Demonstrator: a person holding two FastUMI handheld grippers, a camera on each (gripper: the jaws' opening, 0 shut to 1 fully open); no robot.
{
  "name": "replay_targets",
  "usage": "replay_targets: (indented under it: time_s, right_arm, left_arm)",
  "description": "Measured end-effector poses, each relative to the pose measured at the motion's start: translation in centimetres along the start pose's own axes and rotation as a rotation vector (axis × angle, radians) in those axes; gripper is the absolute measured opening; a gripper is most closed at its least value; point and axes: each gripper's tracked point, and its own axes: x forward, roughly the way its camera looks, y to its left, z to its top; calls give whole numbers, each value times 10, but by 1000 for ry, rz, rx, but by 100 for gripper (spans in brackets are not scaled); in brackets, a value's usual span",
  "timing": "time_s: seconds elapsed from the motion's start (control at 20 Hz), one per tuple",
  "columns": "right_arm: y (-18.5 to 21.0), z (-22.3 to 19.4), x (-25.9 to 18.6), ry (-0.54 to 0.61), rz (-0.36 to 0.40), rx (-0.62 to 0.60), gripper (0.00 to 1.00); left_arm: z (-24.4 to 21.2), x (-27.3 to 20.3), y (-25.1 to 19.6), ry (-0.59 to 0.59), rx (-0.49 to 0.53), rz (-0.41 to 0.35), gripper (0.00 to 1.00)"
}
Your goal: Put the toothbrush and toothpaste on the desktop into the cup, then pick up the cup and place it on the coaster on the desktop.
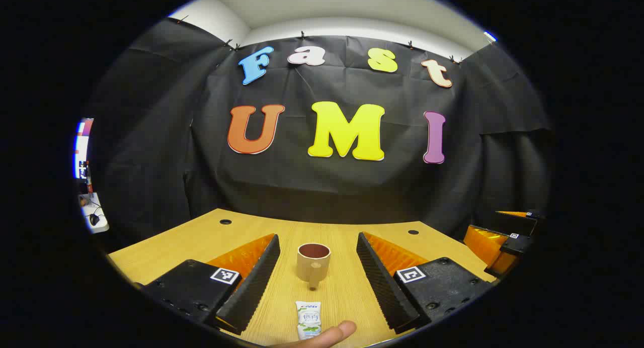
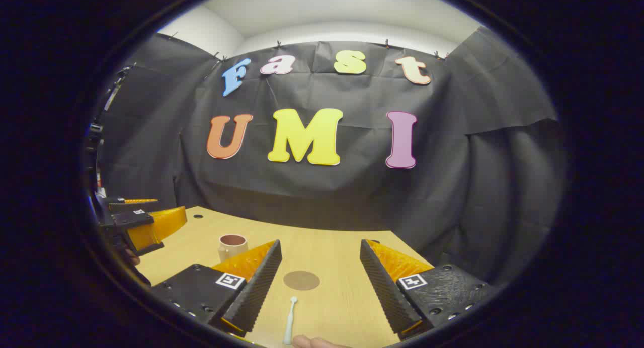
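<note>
Left gripper (image 1: pixel 318 272) gaping wide, gripping nothing, hovering level over desktop (image 1: pixel 201 242), framing mug (image 1: pixel 313 263) with toothpaste tube (image 1: pixel 308 319) lying nearer. Right gripper (image 2: pixel 320 282) spreading wide, empty, framing round coaster (image 2: pixel 301 280); toothbrush (image 2: pixel 289 320) lying just before it.

Left gripper view: cup (image 1: pixel 313 261) upright on desk (image 1: pixel 201 242), toothpaste (image 1: pixel 308 319) lying just in front of it. Right gripper view: coaster (image 2: pixel 301 280) right of cup, toothbrush (image 2: pixel 289 324) lying before coaster.
</note>
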Motion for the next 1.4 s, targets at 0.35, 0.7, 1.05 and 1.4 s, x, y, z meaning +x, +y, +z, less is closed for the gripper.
replay_targets:
  time_s: [0.35, 0.7, 1.05, 1.4]
  right_arm:
    - [7, 1, -15, -42, 6, -11, 95]
    - [1, 0, -25, -69, -7, 4, 95]
    - [1, -6, -23, -59, 7, 36, 95]
    - [4, -15, -23, -70, 13, 28, 95]
  left_arm:
    - [-15, -12, 11, 31, -2, 42, 97]
    - [-17, -19, 18, 21, 69, 82, 97]
    - [-5, -25, 22, -28, 82, 95, 97]
    - [-66, -11, 25, 155, 42, 76, 97]
